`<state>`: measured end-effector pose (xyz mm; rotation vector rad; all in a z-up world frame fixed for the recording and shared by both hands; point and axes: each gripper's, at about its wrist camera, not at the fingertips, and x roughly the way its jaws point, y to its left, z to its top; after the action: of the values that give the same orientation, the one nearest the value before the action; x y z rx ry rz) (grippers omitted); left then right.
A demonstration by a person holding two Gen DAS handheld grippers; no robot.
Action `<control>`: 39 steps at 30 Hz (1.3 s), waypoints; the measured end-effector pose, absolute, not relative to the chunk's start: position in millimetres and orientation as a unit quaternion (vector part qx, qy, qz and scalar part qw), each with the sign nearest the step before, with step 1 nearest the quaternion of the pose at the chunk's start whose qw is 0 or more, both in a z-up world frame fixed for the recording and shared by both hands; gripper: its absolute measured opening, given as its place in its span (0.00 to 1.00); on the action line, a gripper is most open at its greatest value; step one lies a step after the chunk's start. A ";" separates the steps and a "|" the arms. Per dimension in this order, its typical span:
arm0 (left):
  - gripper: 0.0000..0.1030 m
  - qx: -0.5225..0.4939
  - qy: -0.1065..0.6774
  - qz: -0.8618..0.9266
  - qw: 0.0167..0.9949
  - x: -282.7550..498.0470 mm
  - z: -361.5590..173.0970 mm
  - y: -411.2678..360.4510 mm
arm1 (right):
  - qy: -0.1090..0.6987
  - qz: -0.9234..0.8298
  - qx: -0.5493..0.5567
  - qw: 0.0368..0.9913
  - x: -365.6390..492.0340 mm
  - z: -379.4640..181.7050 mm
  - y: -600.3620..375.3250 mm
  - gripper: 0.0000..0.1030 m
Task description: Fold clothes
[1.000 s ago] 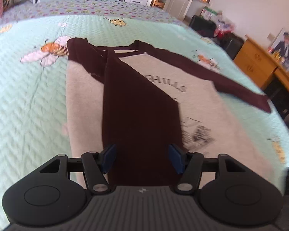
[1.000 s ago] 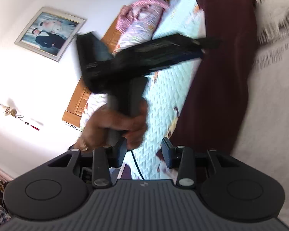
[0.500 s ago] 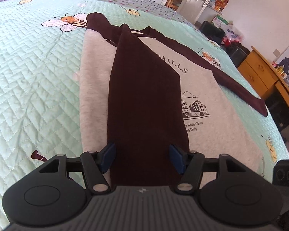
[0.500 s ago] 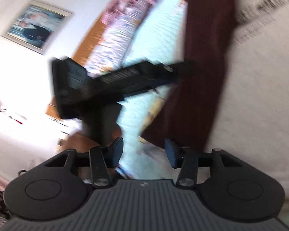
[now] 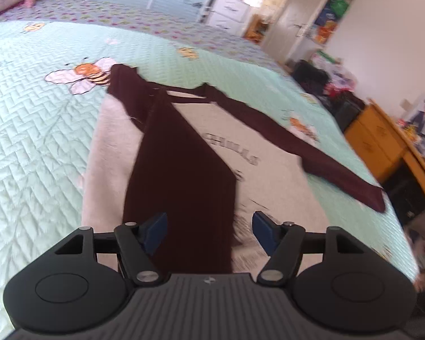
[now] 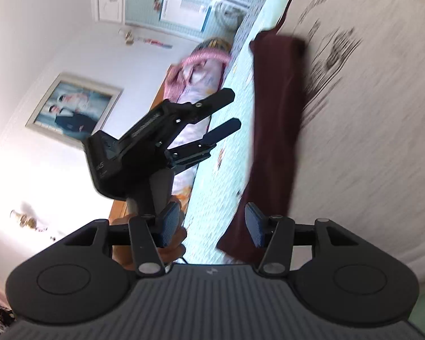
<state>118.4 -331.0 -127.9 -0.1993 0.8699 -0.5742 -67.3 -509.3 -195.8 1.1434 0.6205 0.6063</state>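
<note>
A: On the mint-green quilted bedspread with its bee prints, a grey shirt with dark maroon raglan sleeves lies flat, chest print up, collar at the far end.

B: Sleeves?

A: One long maroon sleeve is laid down the body toward the hem. The other maroon sleeve lies straight out off the body, its cuff near the bed's edge.

B: How will it handle?

A: My judgement: light, limp knit. No stiffness, so a pinch lifts only what it holds and the rest drags. It should grip well, not slippery, nothing to break. The quilt's texture may hold the cloth as it slides.

B: Where to take hold?

A: Probably the outstretched sleeve at its cuff, then the side seam at shoulder and hem.

B: Claws?

A: The left gripper has just been spreading, jaws apart above the folded sleeve, pads not pressing it. The right gripper too has just been widening; nothing pinched, sleeve end beside its right pad.
</note>
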 end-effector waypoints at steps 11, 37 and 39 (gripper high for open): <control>0.74 -0.030 0.455 -0.220 0.862 125.4 -154.3 -354.2 | 0.231 0.214 0.563 0.764 -82.9 -209.7 -559.2 0.56; 0.75 -0.058 0.488 -0.294 0.820 62.7 -121.9 -441.5 | 0.016 -0.184 0.568 0.802 -168.3 -207.0 -753.9 0.69; 0.75 -0.045 0.496 -0.293 0.817 60.9 -124.6 -454.8 | 0.005 -0.191 0.579 0.793 -166.2 -210.8 -771.5 0.69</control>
<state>60.9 -454.8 -124.6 -0.0963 1.0566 -0.6239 -166.2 -771.5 -210.8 1.2456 0.0102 -0.4112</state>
